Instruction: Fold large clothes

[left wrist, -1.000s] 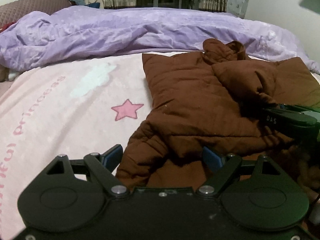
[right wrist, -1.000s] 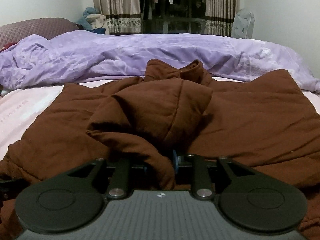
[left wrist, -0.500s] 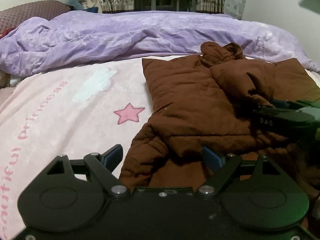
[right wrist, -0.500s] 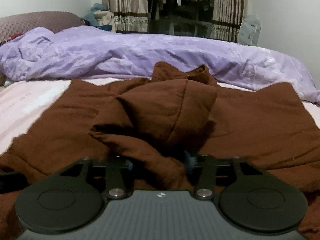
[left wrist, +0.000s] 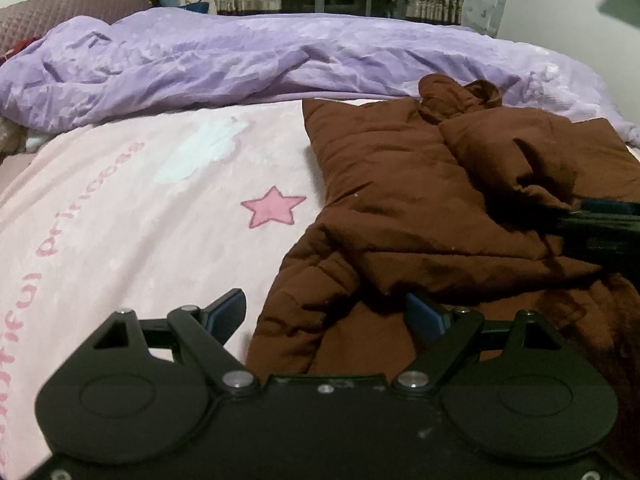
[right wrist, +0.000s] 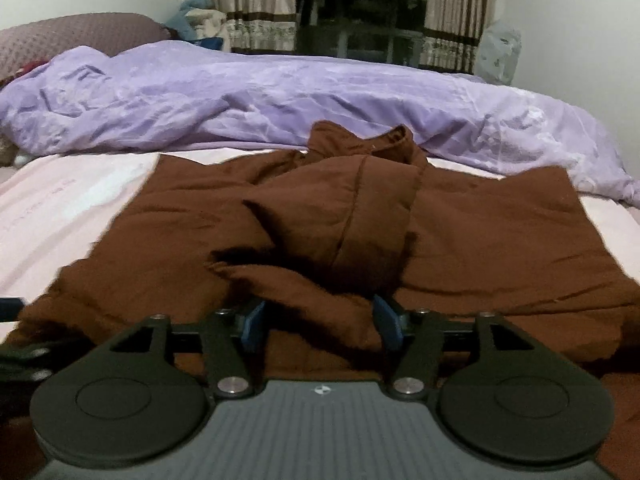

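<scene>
A brown padded jacket (right wrist: 460,240) is spread across a pink bed sheet (right wrist: 60,208), its collar (right wrist: 360,140) raised at the far end. A sleeve (right wrist: 328,216) is folded over the middle of the jacket. The right gripper (right wrist: 322,322) is seen at the bottom, its jaws having just been opening; a bunched fold of the sleeve lies between the blue pads (right wrist: 253,324), which are not pressed on it. A crumpled purple duvet (right wrist: 240,100) is laid behind the jacket. Curtains (right wrist: 248,4) and a quilted pillow (right wrist: 60,36) are seen beyond it.
</scene>
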Available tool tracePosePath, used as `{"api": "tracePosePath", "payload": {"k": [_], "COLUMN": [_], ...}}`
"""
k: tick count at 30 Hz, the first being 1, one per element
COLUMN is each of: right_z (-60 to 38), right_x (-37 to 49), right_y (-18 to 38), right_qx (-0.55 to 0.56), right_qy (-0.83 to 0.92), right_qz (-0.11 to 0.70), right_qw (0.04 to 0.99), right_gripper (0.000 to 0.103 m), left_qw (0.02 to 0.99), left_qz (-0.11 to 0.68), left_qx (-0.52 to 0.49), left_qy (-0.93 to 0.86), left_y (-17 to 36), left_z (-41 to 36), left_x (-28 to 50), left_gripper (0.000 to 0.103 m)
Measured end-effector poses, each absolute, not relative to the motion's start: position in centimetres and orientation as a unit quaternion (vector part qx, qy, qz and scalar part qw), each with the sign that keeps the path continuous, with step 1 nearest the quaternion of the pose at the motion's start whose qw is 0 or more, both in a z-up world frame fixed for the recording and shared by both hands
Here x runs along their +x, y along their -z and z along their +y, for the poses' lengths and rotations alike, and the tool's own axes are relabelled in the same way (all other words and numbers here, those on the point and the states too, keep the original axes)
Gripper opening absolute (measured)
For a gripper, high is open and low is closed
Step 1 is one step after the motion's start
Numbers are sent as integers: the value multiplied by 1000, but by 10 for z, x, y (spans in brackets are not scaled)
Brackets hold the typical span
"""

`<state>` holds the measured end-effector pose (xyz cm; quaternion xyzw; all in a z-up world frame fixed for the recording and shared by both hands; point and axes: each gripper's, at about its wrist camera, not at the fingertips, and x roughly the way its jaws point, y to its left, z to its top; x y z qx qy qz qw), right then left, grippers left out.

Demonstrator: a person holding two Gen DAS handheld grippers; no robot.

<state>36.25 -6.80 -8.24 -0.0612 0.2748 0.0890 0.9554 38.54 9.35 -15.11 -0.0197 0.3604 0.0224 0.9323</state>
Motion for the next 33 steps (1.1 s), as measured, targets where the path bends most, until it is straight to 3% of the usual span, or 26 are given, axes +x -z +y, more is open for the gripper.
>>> {"api": "tracePosePath", "payload": {"k": [7, 11, 14, 16, 18, 24, 26, 28, 33], "right_z": [-89, -85, -86, -85, -84, -94, -104, -116, -126], "right_x": [349, 381, 389, 389, 391, 387, 379, 371, 365], "right_y": [58, 69, 82, 90, 97, 92, 86, 79, 74], "right_qx": [-6, 17, 46, 57, 71, 117, 140, 169, 135], "right_qy": [-77, -72, -88, -107, -104, -129, -128, -112, -65], "right_qz": [225, 279, 294, 287, 285, 268, 260, 244, 249], "right_qw": [971, 958, 951, 950, 950, 948, 947, 948, 957], "right_gripper": [81, 83, 71, 24, 4, 8, 26, 55, 57], "left_qw": [932, 932, 933, 935, 936, 934, 937, 941, 949], "left_qz": [360, 361, 359, 354, 351, 356, 350, 338, 312], "left_qx": [-22, -23, -24, -23, -16, -17, -17, -15, 22], "left_qy": [-21, -21, -19, -15, -10, -1, 4, 9, 31], "left_y": [154, 156, 154, 152, 151, 154, 148, 139, 109], "left_z": [96, 97, 99, 99, 98, 101, 102, 102, 78], "left_x": [385, 387, 390, 392, 395, 401, 400, 399, 415], "left_gripper": [88, 88, 88, 88, 88, 88, 88, 88, 88]}}
